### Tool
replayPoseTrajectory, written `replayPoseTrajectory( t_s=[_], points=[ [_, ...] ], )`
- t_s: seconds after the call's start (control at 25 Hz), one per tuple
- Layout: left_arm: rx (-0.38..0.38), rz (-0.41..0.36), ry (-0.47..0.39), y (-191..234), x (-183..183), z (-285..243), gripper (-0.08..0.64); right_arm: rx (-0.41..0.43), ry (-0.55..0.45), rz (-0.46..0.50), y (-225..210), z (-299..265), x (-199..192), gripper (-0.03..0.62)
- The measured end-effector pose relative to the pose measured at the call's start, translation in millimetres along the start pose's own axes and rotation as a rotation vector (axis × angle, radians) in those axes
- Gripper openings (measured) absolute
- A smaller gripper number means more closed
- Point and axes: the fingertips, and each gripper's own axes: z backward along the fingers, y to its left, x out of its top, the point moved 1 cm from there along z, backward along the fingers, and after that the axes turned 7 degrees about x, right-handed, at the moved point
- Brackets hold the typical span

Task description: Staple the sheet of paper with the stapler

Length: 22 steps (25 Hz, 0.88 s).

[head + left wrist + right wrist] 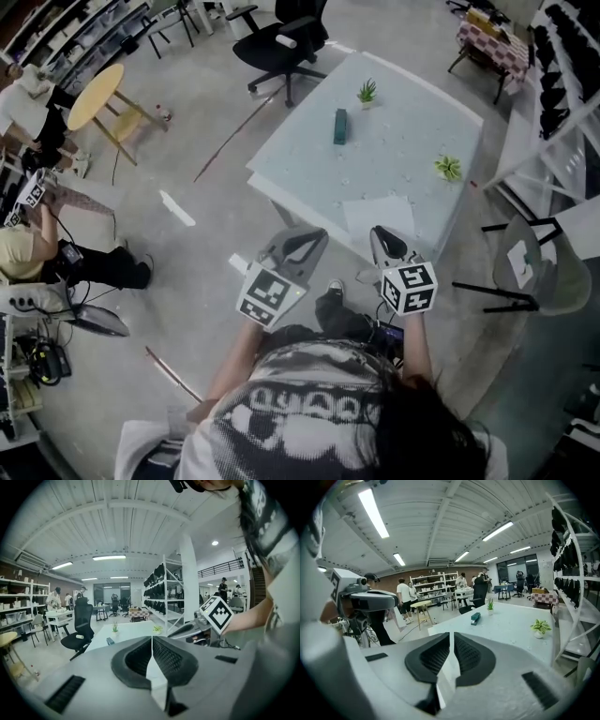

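A dark teal stapler [340, 126] lies towards the far side of the pale table [309, 159]. A white sheet of paper [380, 217] rests at the table's near edge. Both grippers hover short of that edge, above the floor and apart from paper and stapler. My left gripper [298, 246] has its jaw tips together with nothing between them [151, 639]. My right gripper [386, 246] shows a thin slit between its pads, holding nothing [452, 634]. The right gripper view shows the stapler [476, 617] far ahead; in the left gripper view the stapler [109, 641] is small and distant.
Two small potted plants [367, 92] [448, 168] stand on the table. A black office chair [281, 42] is behind it, a round yellow table [97, 94] at the left, shelving [562, 75] and a grey chair [539, 272] at the right. People sit at the far left.
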Motion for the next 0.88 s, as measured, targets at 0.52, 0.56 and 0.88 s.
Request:
replayPoseTrajectory(
  t_s=[0.52,0.56,0.88],
  points=[
    [0.050,0.026,0.039,33.2,-2.1,-71.1,0.006,-0.029,0.204,0.021,-123.4,-44.8,-45.7,0.048],
    [0.050,0.025,0.042,34.4,-1.8,-73.3,0.006,-0.029,0.224,0.029,-130.0,-47.3,-50.1,0.049],
    [0.040,0.026,0.064,40.3,-1.2,-91.7,0.006,0.007,0.395,0.137,-177.5,-71.2,-85.1,0.092]
  ],
)
